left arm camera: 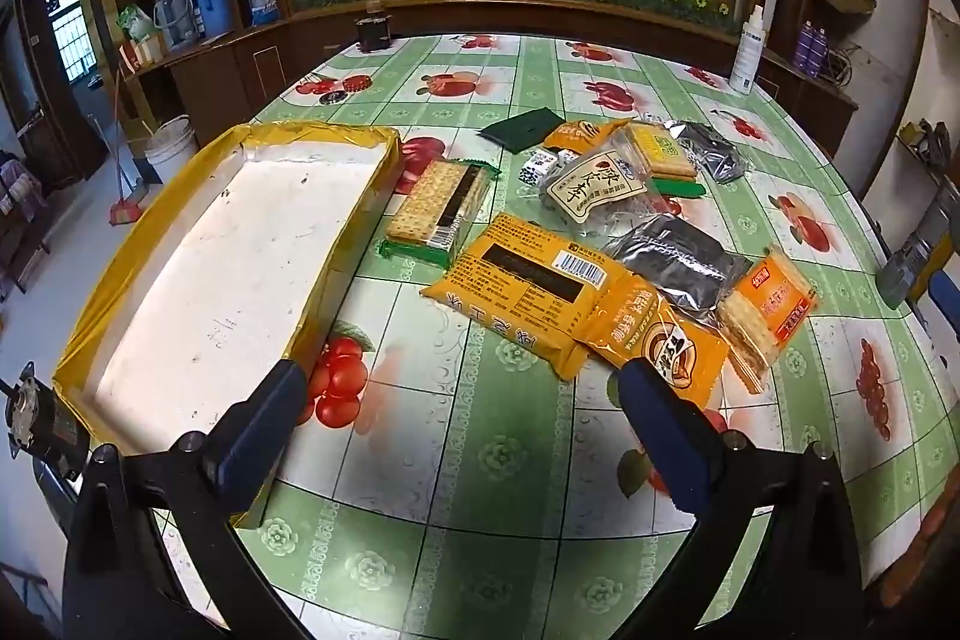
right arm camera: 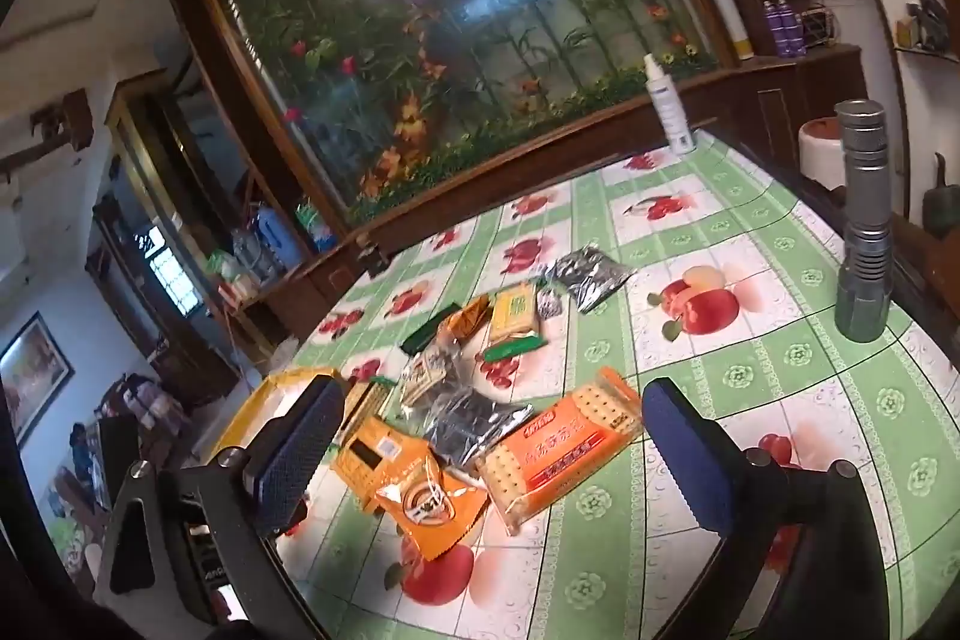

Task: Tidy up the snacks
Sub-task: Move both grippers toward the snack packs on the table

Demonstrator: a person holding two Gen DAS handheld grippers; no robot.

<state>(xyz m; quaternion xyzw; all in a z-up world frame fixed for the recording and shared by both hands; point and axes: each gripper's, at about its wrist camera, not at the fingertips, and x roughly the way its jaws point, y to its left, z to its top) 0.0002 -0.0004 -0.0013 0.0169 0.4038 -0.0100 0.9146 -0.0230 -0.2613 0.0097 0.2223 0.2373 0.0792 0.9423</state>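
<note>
Two silver packets (left arm camera: 675,262) — one tray (left arm camera: 336,136)

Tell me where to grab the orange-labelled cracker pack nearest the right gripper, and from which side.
Grip the orange cracker pack across its short width near the middle, coming down from above with the right gripper, whose jaws stand open. It lies flat on the table, long and stiff. Its right edge is free; the left edge meets the silver pouch, so a finger probably needs to wedge in there.

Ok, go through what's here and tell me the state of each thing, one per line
Tray: empty, on the table.
Green cracker pack: sealed, lying flat beside the tray.
Orange cracker pack: sealed, flat.
Left gripper: open, empty.
Right gripper: open, empty.
Spray bottle: upright.
</note>
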